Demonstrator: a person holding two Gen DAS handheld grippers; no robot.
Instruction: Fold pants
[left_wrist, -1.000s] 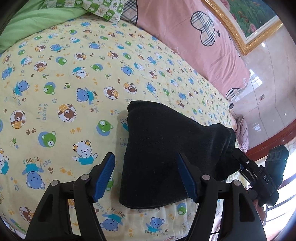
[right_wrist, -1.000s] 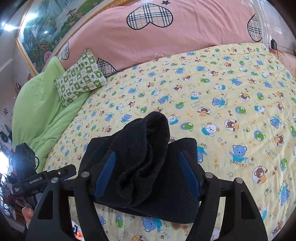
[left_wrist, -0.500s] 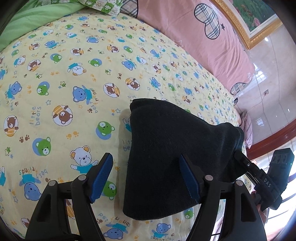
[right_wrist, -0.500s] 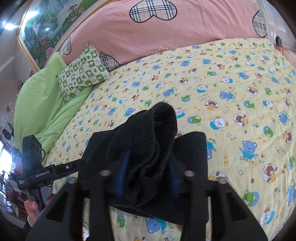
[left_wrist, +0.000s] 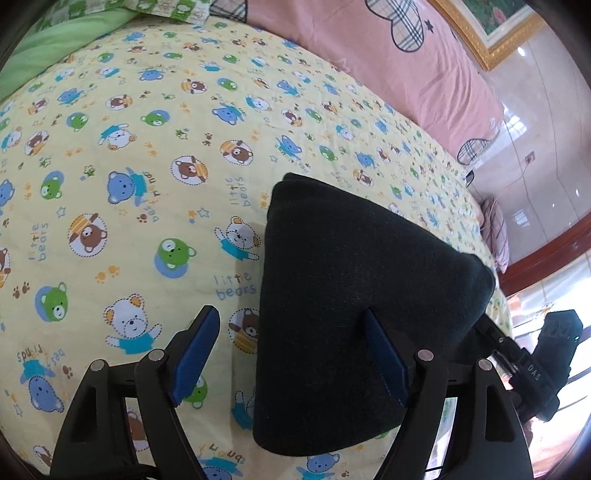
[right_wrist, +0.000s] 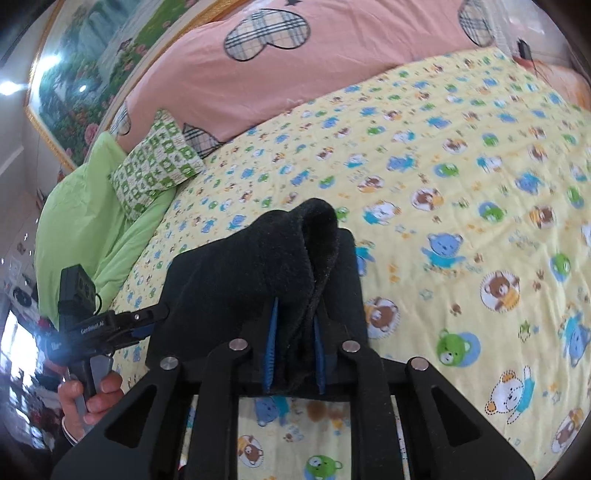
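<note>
The black pants (left_wrist: 347, 295) lie folded in a thick bundle on the yellow bear-print bedspread (left_wrist: 147, 184). My left gripper (left_wrist: 291, 354) is open; its right finger rests against the bundle's near edge, its left finger stands over the bedspread. In the right wrist view my right gripper (right_wrist: 293, 347) is shut on a raised fold of the pants (right_wrist: 295, 266), which bunches up between the blue pads. The other gripper shows at the edge of each view: the right one (left_wrist: 535, 373) and the left one in a hand (right_wrist: 92, 325).
A pink quilt with plaid hearts (right_wrist: 295, 66) runs along the far side of the bed. A green blanket (right_wrist: 81, 229) and a green checked pillow (right_wrist: 155, 162) lie at the left. A framed painting (right_wrist: 85, 74) hangs behind.
My right gripper has closed from open onto the raised fold of the pants. My left gripper stayed open and the view shifted slightly closer to the bundle.
</note>
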